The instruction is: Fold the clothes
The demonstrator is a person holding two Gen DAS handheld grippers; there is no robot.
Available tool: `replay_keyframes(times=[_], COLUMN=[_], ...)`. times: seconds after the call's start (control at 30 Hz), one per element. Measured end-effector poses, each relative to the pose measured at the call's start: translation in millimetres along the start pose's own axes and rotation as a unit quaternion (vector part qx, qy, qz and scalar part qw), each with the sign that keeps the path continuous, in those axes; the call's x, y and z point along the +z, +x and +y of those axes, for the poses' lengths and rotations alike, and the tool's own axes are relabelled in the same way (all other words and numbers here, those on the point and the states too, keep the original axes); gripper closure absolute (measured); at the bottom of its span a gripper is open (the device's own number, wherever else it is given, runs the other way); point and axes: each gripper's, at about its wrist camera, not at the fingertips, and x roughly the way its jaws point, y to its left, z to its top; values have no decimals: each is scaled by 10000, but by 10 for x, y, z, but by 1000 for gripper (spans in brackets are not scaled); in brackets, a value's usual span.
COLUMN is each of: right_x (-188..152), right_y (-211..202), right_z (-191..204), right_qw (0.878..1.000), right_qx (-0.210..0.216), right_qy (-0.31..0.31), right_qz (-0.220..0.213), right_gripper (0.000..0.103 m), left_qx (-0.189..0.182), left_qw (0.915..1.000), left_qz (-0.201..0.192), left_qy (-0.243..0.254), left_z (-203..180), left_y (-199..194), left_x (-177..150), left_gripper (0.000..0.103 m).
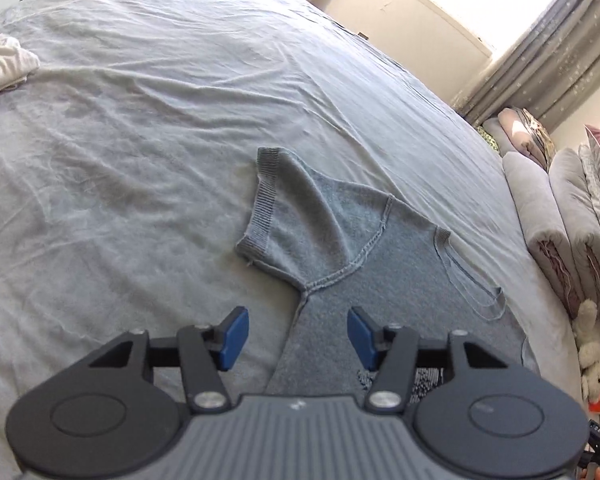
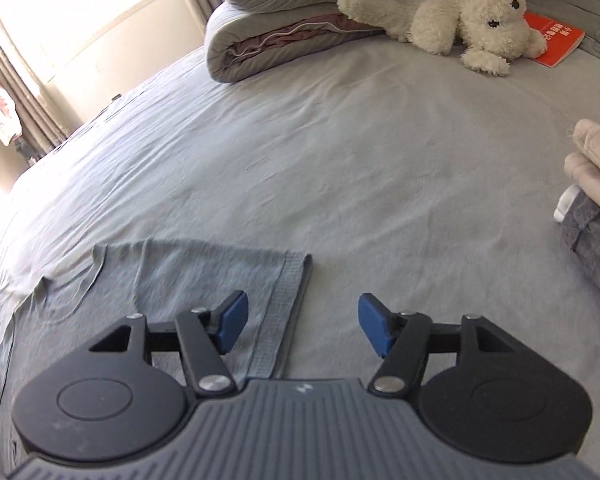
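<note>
A wide grey bed sheet [image 1: 148,128] fills both views, wrinkled and mostly bare. In the right wrist view two rolled quilts [image 2: 284,40] are stacked at the top centre, with one white plush toy [image 2: 460,24] lying against them and one red book [image 2: 556,40] under its head; a pile of folded clothes [image 2: 592,200] sits at the right edge. In the left wrist view one crumpled white garment [image 1: 0,64] lies at the upper left.

The single grey-blue T-shirt [image 1: 340,248] is spread flat in the lower centre. The left gripper [image 1: 298,336] hovers with jaws apart over the side seam below the sleeve [image 1: 268,200], holding nothing. The right gripper [image 2: 302,326] is also parted and empty; the other sleeve's ribbed cuff [image 2: 286,312] runs between its pads.
</note>
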Motion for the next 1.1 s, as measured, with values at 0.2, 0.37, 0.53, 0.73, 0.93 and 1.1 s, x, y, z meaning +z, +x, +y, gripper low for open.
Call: replay_keyframes(times=[0.2, 0.37, 0.53, 0.73, 0.93, 1.1], right_x=[-62, -74, -76, -50, -56, -67], right_y=[411, 431, 386, 380, 336, 149], right_z=[114, 300, 402, 370, 381, 703], right_qw=[9989, 9940, 9871, 9866, 9876, 9806], right_qx=[18, -79, -558, -770, -691, -527], right_qy=[-403, -1052, -1331, -1227, -1028, -1470], right_qz=[-218, -275, -690, -754, -963, -1184], right_gripper=[38, 96, 98, 99, 99, 99], left_qx=[234, 233, 178, 939, 1021, 1001], left_qw=[9994, 9988, 9992, 9917, 9917, 9924], left_qz=[-213, -410, -358, -532, -615, -569], left_qy=[153, 95, 15, 695, 475, 445], left_z=[-18, 68, 94, -58, 93, 58], left_y=[219, 397, 664, 789, 650, 628], left_x=[153, 408, 427, 233, 254, 186], left_gripper=[47, 47, 47, 97, 99, 99])
